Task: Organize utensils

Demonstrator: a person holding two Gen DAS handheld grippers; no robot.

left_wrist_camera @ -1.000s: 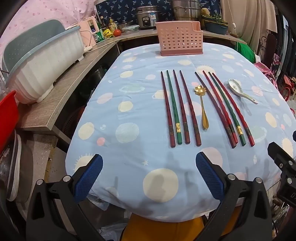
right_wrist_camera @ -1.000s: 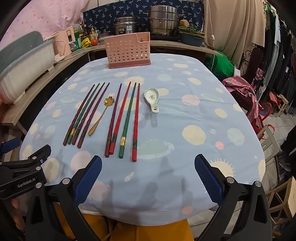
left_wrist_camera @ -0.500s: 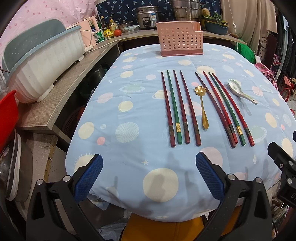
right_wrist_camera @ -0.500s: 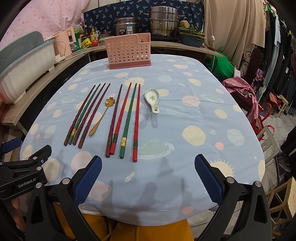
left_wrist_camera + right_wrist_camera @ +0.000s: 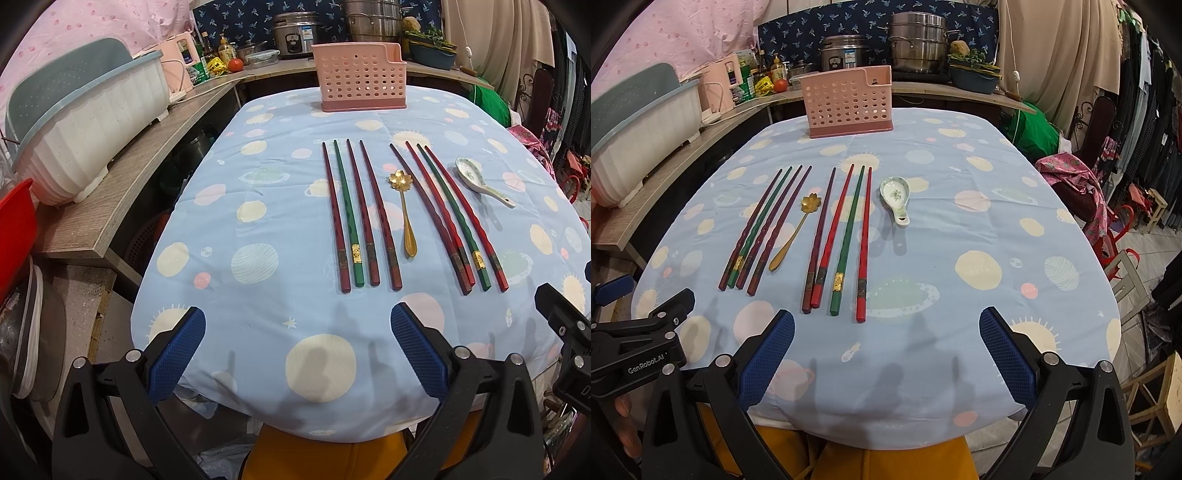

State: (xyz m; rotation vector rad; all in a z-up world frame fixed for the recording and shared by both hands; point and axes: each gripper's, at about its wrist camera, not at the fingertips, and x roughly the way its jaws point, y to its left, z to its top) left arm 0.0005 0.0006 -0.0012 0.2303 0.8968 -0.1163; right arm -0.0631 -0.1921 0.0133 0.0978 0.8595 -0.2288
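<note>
Both grippers, left gripper (image 5: 297, 352) and right gripper (image 5: 886, 354), hover spread wide and empty at the table's near edge. Chopsticks (image 5: 836, 240), gold spoon (image 5: 798, 229) and ceramic spoon (image 5: 895, 195) lie in rows; pink caddy (image 5: 849, 105) waits beyond, probably their destination.

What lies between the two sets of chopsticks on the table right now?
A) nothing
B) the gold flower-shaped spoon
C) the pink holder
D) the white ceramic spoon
B. The gold flower-shaped spoon lies in the gap between the left chopstick set and the right chopstick set; the white ceramic spoon sits to the right of both.
</note>
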